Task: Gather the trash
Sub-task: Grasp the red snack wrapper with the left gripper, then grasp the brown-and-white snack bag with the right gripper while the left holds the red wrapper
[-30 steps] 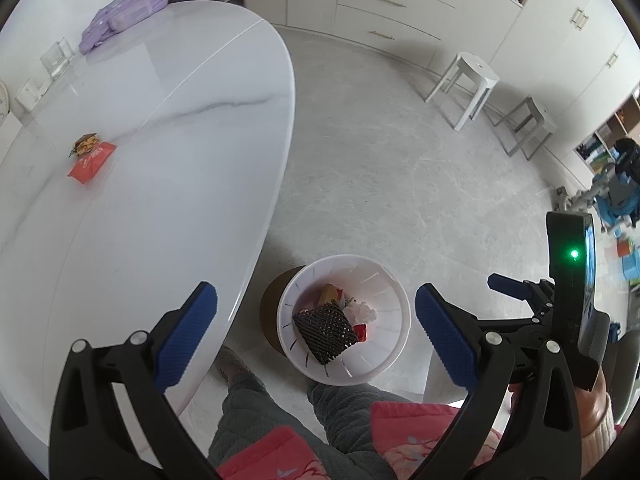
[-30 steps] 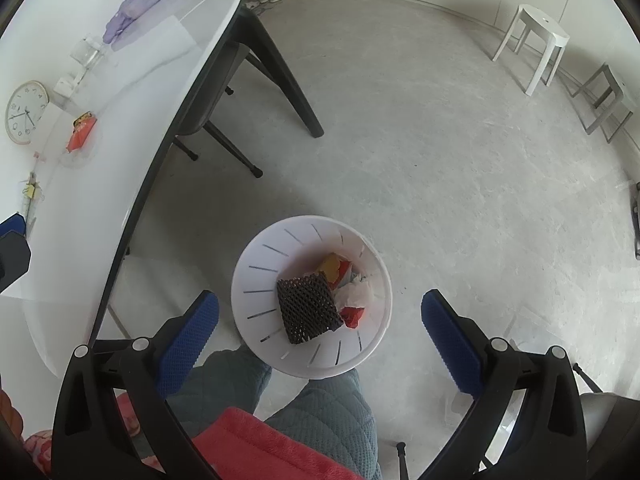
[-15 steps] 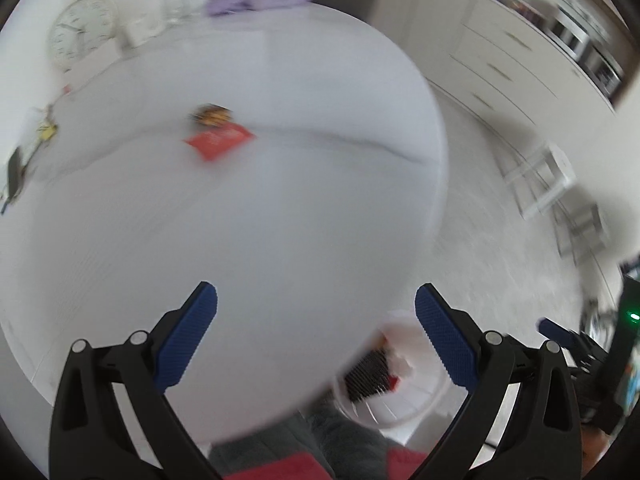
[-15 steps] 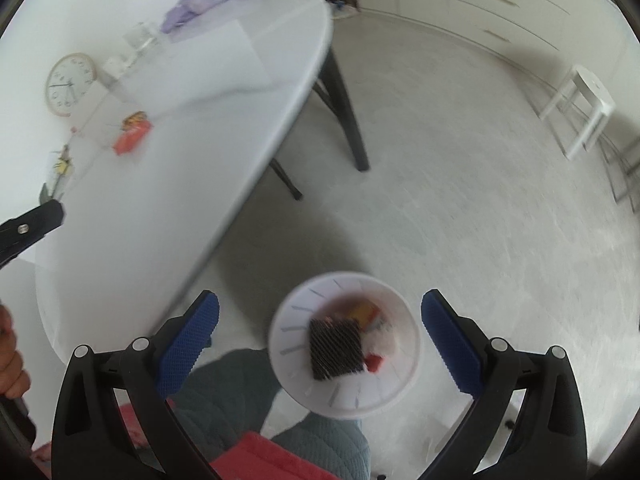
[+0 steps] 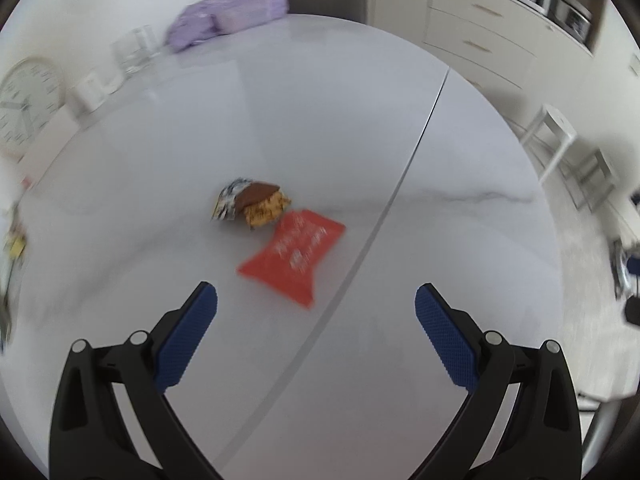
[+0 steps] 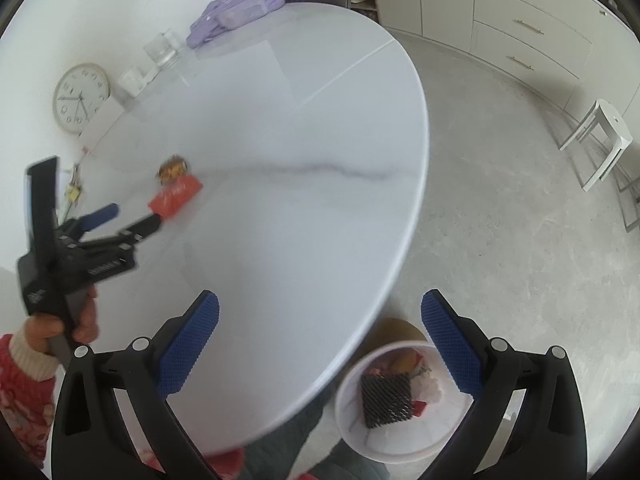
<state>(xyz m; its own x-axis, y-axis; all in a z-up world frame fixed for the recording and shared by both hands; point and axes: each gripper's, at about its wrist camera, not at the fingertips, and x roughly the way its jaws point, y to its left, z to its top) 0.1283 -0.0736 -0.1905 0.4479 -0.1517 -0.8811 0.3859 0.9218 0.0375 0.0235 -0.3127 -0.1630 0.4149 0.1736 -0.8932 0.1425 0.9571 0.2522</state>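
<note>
A red wrapper (image 5: 294, 254) lies flat on the white marble table (image 5: 460, 240), with a crumpled brown and silver wrapper (image 5: 252, 203) just behind it. My left gripper (image 5: 316, 334) is open and empty, a short way in front of the red wrapper. In the right wrist view the left gripper (image 6: 134, 216) hovers at the red wrapper (image 6: 175, 198) and brown wrapper (image 6: 173, 169). My right gripper (image 6: 320, 344) is open and empty above the table edge. The white trash bin (image 6: 400, 452) on the floor holds a black mesh piece (image 6: 386, 399) and other scraps.
A purple bag (image 5: 230, 14) lies at the table's far end, with a glass (image 5: 134, 50) and a wall clock (image 6: 81, 98) at the left. Keys (image 6: 73, 190) lie near the left edge. White stools (image 6: 598, 142) stand on the floor at the right, before cabinets (image 6: 528, 32).
My left gripper has swung from above the bin to over the table and closed in on the two wrappers. My right gripper has pulled back and tilted up, so the bin now sits low in its view.
</note>
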